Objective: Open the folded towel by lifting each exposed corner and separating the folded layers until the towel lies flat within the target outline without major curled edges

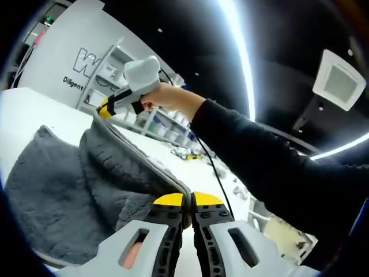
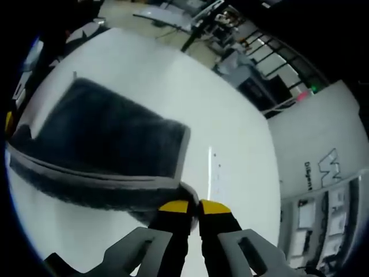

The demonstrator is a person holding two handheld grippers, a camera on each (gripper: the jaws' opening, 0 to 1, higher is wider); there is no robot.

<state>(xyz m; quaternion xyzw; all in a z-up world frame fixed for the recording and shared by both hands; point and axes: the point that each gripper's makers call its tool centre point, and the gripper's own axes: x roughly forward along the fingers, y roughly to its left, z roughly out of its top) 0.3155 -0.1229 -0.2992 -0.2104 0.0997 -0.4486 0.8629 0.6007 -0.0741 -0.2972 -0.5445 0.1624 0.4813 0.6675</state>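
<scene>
A dark grey towel [image 1: 63, 190] is lifted off the white table [image 1: 23, 109], its light-trimmed edge stretched taut between the two grippers. My left gripper [image 1: 188, 202] is shut on one end of that edge. In the left gripper view the right gripper [image 1: 105, 109] pinches the other end, held by a hand with a black sleeve [image 1: 259, 161]. In the right gripper view my right gripper [image 2: 189, 206] is shut on the towel [image 2: 109, 135] corner, and the towel spreads away over the table [image 2: 230, 115]. A yellow tip of the left gripper [image 2: 8, 123] shows at the far left.
Thin outline marks [image 2: 210, 164] run on the white table to the right of the towel. Shelves [image 1: 115, 69] and a grey wall with lettering stand beyond the table. Cluttered benches [image 2: 190, 17] lie past the table's far edge.
</scene>
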